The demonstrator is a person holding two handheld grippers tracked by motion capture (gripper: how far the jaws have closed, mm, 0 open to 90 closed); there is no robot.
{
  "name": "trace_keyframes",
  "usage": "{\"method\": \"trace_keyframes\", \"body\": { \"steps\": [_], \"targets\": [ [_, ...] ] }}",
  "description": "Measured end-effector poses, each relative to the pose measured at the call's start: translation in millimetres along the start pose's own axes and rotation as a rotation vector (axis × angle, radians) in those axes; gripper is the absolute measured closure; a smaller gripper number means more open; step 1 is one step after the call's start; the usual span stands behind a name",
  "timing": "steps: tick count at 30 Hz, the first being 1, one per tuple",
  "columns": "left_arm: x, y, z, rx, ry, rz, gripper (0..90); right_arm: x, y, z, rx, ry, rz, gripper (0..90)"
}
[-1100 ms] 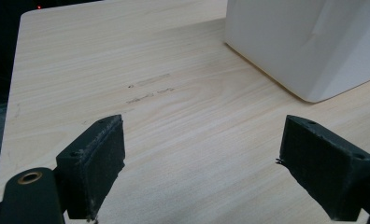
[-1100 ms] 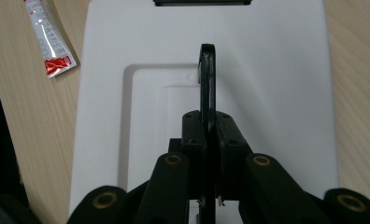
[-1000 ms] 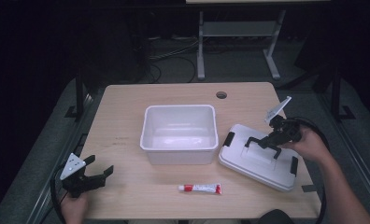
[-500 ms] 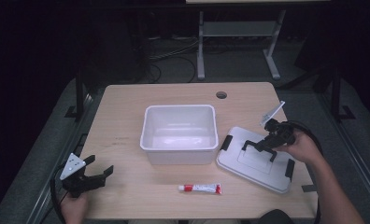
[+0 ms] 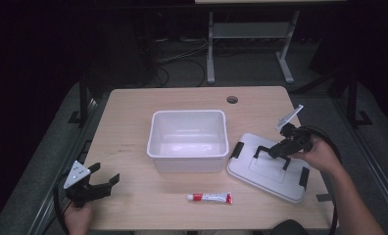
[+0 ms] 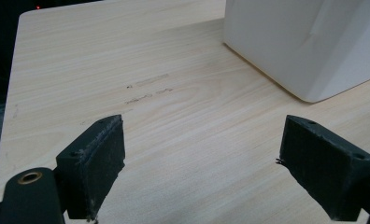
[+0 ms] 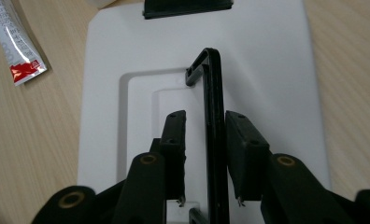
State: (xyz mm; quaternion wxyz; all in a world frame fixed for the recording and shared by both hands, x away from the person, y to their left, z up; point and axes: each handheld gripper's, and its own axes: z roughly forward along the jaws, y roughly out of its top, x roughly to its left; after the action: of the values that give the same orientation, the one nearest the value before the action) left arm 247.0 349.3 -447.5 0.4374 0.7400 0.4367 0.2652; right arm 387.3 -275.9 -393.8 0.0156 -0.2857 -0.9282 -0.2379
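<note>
The white lid [image 5: 272, 170] lay at the lower right of the bench [image 5: 133, 117], its black handle [image 7: 214, 126] raised between the right gripper [image 5: 272, 151] jaws, which stood narrowly apart on either side of it (contact unclear). Just left of the lid sat the empty white bin [image 5: 188, 140], and below it a red-and-white tube [image 5: 210, 197]. At the lower left corner the left gripper [image 5: 107, 181] hung wide apart above bare wood.
</note>
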Motion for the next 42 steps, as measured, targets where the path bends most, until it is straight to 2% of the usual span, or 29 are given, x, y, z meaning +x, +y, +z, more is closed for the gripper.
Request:
{"method": "trace_keyframes", "body": {
  "steps": [7,16,22,32,42],
  "targets": [
    [-0.4,0.0,-0.2,0.000,-0.001,-0.002,13.4,5.9,2.2,-16.1,-0.028,-0.031,-0.013,66.4],
    [-0.6,0.0,-0.5,-0.005,-0.001,-0.004,13.4,23.6,5.8,-24.4,-0.031,-0.037,-0.069,66.4],
    [-0.6,-0.1,-1.1,-0.008,0.000,-0.007,13.4,39.1,8.3,-21.2,-0.039,-0.025,-0.116,65.5],
    [-1.3,0.2,-0.8,-0.009,-0.001,-0.003,13.4,75.2,11.2,-7.2,-0.047,0.006,-0.210,63.0],
    [-0.7,0.2,-1.6,-0.008,0.000,-0.001,13.4,97.6,15.0,9.5,-0.031,0.035,-0.256,60.4]
  ]
}}
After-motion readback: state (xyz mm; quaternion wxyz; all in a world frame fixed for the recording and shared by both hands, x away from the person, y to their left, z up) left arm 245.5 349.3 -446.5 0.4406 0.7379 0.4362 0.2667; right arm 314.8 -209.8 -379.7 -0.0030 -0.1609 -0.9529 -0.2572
